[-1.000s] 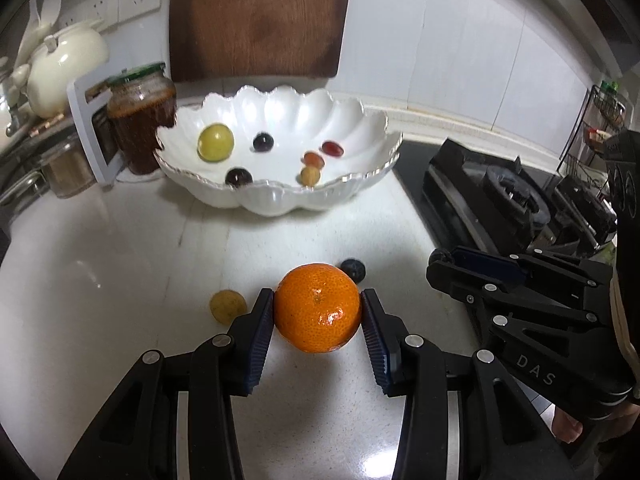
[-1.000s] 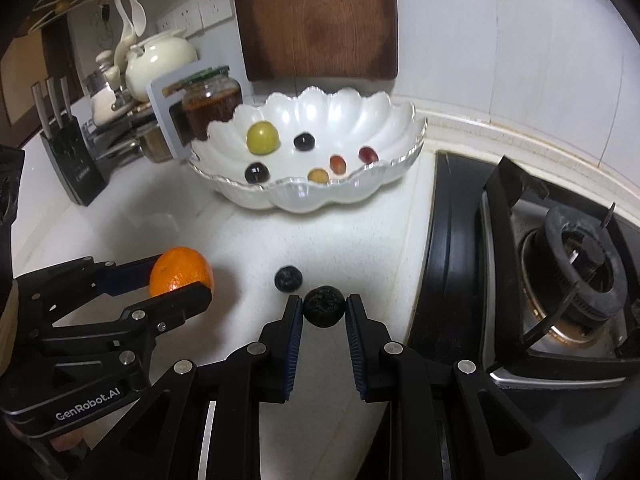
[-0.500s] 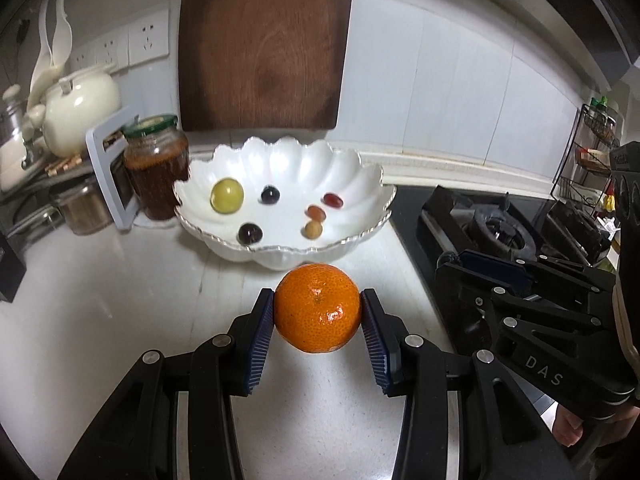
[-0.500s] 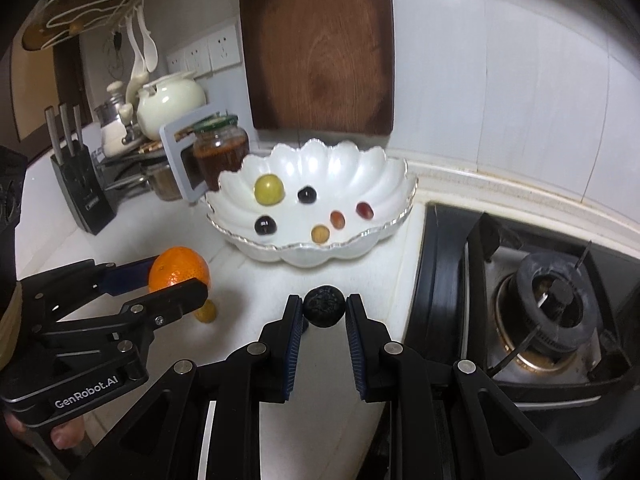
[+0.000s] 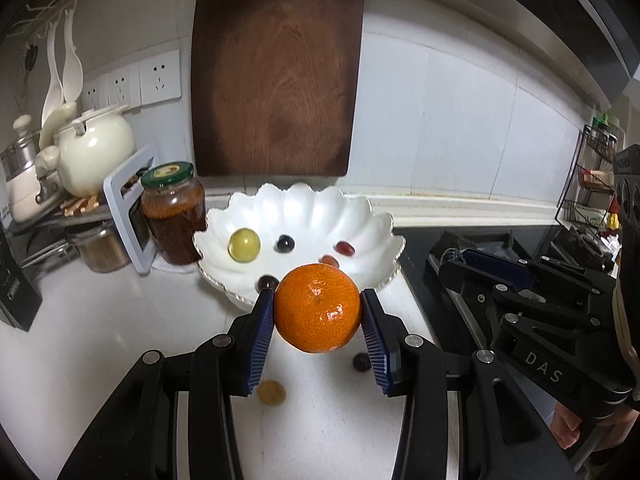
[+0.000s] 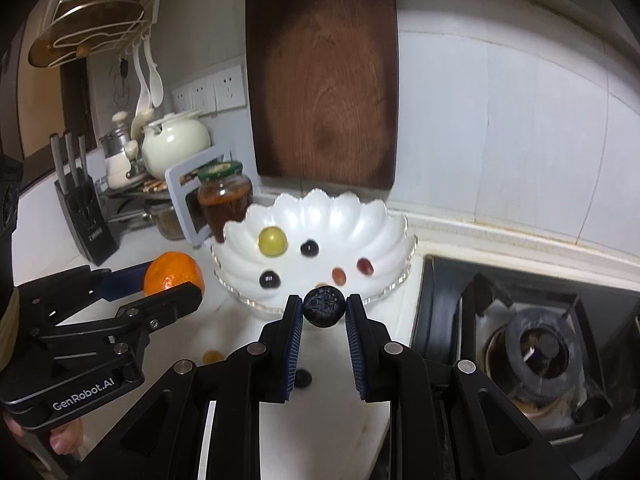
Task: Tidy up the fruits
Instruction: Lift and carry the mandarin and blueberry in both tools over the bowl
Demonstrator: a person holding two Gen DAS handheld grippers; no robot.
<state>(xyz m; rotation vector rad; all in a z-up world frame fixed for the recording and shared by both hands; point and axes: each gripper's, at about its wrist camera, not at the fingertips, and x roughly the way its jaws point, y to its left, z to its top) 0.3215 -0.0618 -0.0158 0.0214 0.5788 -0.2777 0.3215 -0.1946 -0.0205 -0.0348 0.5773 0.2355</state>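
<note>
My left gripper (image 5: 318,312) is shut on an orange mandarin (image 5: 318,307), held above the white counter just in front of the scalloped white bowl (image 5: 372,220). My right gripper (image 6: 323,308) is shut on a small dark wrinkled fruit (image 6: 323,306), also lifted in front of the bowl (image 6: 384,224). Inside the bowl lie a green grape (image 5: 244,245), dark grapes and reddish ones. A yellow grape (image 5: 271,393) and a dark grape (image 5: 361,362) rest on the counter below the left gripper. The mandarin (image 6: 173,273) and the left gripper also show at the left of the right wrist view.
A jar with a green lid (image 5: 173,212) stands left of the bowl, with a teapot (image 5: 96,150) and a knife block (image 6: 84,212) beyond. A dark wooden cutting board (image 5: 276,68) leans on the tiled wall. The gas stove (image 6: 532,352) lies to the right.
Both grippers have risen with their fruits and tilted up, so the bowl sits lower and nearer the fingertips. The loose grapes on the counter now show below the fingers.
</note>
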